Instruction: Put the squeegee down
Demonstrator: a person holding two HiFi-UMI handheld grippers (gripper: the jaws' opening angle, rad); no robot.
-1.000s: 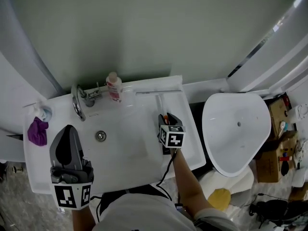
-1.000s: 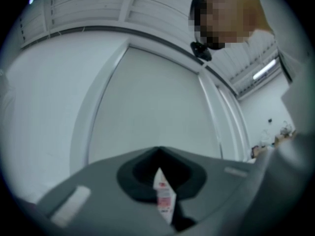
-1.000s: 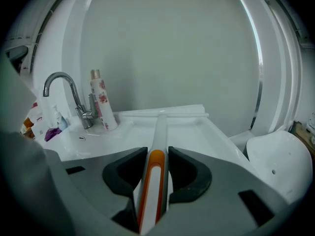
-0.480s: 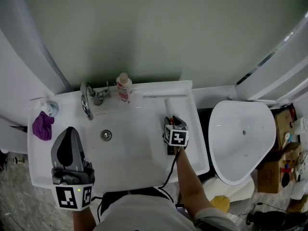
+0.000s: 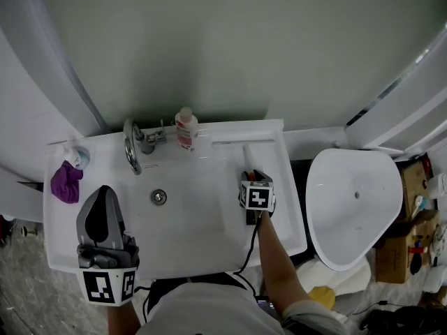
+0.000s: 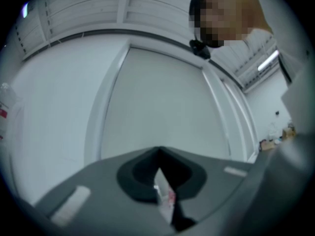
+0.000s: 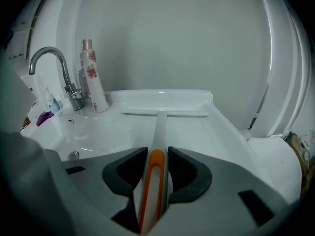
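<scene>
1. The squeegee [image 7: 158,124] is a white T with an orange-inlaid handle. It sits at centre frame in the right gripper view, its blade by the sink's [image 7: 216,127] back rim.
2. The right gripper [image 7: 157,166] clamps its handle.
3. The left gripper [image 6: 158,161] has its jaws together.

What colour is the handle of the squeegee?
The squeegee handle is white with an orange inlay; the right gripper view shows it best.

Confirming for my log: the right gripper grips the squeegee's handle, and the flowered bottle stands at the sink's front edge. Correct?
Not quite. The flowered bottle stands at the back edge of the sink, beside the tap, as the right gripper view shows. The right gripper does grip the squeegee by its handle.
</scene>
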